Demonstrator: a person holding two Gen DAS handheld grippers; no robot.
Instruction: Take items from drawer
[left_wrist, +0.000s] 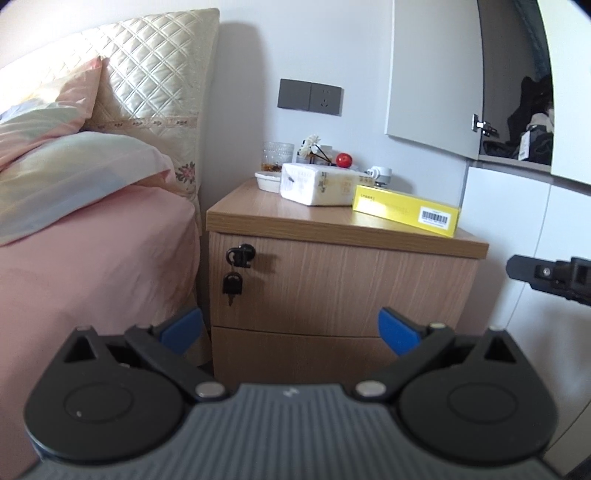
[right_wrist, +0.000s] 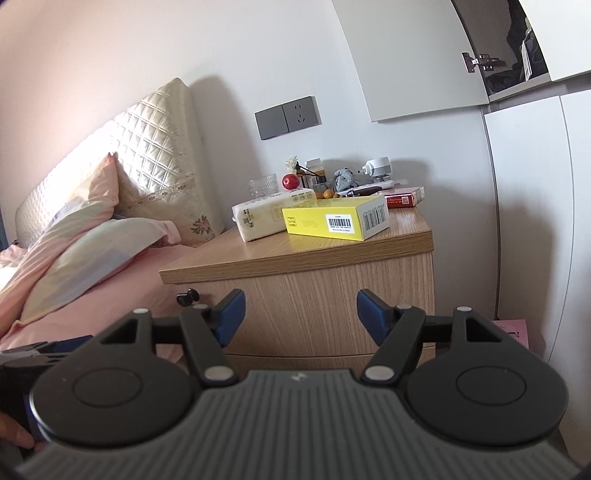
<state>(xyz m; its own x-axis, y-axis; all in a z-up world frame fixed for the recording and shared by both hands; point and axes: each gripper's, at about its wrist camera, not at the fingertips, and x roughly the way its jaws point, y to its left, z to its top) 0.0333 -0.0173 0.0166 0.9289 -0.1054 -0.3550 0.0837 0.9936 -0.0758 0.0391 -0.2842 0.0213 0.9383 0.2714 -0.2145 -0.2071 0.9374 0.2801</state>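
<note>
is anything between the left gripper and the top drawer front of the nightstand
Nothing visible stands between them. The left gripper is open, facing the closed top drawer across clear air. A key hangs from the lock at the drawer's upper left corner, off to the side of the fingers.

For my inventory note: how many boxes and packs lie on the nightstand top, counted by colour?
Yellow box: 1
White tissue pack: 1
Red box: 1
Total: 3, all on the nightstand; small items behind are not counted.

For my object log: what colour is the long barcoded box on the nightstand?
Yellow box, clearest in the right wrist view.
</note>
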